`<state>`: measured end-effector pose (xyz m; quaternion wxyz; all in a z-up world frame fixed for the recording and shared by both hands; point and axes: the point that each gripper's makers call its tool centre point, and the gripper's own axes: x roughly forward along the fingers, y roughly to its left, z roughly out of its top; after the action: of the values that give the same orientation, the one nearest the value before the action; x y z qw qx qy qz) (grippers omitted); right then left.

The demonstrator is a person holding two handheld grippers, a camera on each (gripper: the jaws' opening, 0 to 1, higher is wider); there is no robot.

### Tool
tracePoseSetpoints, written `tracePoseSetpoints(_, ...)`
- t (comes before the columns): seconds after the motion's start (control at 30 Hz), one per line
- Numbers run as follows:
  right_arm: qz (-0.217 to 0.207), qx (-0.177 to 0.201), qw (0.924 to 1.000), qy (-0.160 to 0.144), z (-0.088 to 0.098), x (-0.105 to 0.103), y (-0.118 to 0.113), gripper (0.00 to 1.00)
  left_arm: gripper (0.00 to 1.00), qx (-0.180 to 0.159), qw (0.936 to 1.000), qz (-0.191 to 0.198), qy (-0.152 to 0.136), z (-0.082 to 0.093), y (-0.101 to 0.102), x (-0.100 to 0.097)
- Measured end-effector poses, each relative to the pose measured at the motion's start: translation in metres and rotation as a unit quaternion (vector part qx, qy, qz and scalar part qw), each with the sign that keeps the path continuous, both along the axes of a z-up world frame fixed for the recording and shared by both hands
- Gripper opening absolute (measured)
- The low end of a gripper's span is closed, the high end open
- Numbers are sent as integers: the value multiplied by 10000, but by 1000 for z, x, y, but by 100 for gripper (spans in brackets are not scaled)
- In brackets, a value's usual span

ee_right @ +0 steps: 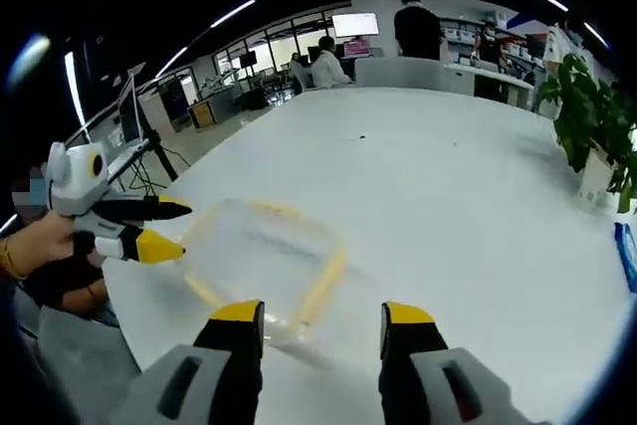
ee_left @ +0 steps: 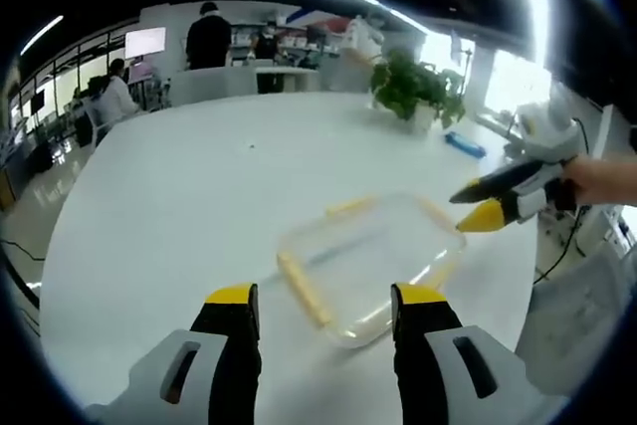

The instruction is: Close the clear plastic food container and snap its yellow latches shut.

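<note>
The clear plastic container lies flat on the white table, with its lid apparently already down on it, though the blur leaves that uncertain. Yellow latches run along its edges: one long latch on the side nearest the left gripper, another on the far side.

In the left gripper view the container sits just ahead of the jaws, toward 1 o'clock, its long axis slanting from 7 o'clock up to 1 o'clock. In the right gripper view the same container lies ahead toward 11 o'clock, with a latch along its near right edge close to that gripper's left jaw.

The left gripper hangs above the near edge, jaws spread wide, holding and touching nothing. The right gripper is likewise wide open and empty; seen from the left gripper view, its tips hover at the container's 2 o'clock corner, close but not clearly touching. Both look about equally near, one at each end.

Judging by this, the coming move is a press on a latch; the near long latch falls to the left gripper, the opposite end to the right.

Farther out stand a potted plant at 1 o'clock and people at desks beyond.
</note>
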<state>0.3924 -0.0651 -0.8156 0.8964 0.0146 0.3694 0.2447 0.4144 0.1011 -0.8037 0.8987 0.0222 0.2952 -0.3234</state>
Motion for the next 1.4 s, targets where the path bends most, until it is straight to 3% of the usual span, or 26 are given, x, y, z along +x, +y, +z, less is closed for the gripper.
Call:
tracePoseSetpoints(0.37,39,212,9998,15,-3,0,9,40,45,-74,9998,-38,187,-7,-7,0)
tracePoseSetpoints(0.53,216,583,9980,103,-1,-3,23,24,41,-278,9991,-30,307,-6,-14,-2)
tracePoseSetpoints(0.87,37,630,9979,124,-2,2,22,23,41,-614,9962,197,581,-14,-13,3)
tracePoseSetpoints(1.4,-124,653,9978,-4,-2,40,20,22,38,-612,9958,446,525,-13,-15,43)
